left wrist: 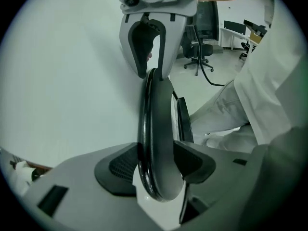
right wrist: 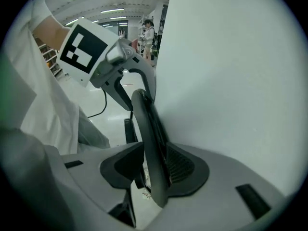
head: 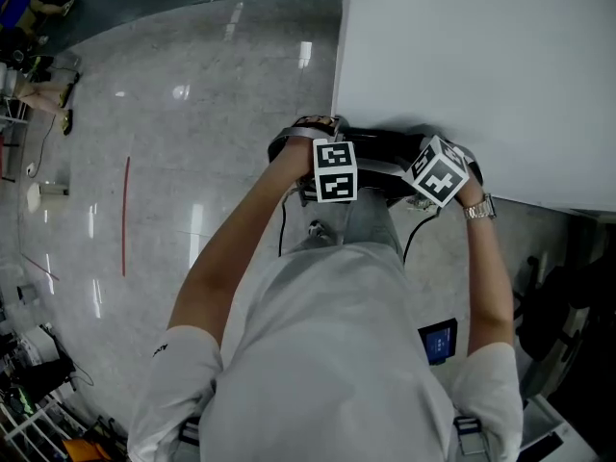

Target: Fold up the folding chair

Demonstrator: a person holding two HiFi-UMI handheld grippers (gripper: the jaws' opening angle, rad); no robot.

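The black folding chair [head: 380, 147] stands between me and a broad white surface [head: 481, 65], its top edge just under both grippers. My left gripper [head: 332, 152] holds that edge on the left. In the left gripper view the chair's rounded black panel [left wrist: 159, 129] runs between the left gripper [left wrist: 156, 163], and both pads press on it. My right gripper [head: 428, 166] holds the same edge further right. In the right gripper view the thin black panel [right wrist: 147, 129] sits clamped in the right gripper [right wrist: 154, 166]. Each gripper view shows the other gripper further along the edge.
The white surface [left wrist: 62, 71] stands close beside the chair. Polished grey floor [head: 173, 162] with a red line [head: 125, 215] lies to the left, with clutter at its far left edge. Office chairs [left wrist: 199, 52] and desks stand beyond. A person [right wrist: 147, 32] stands far off.
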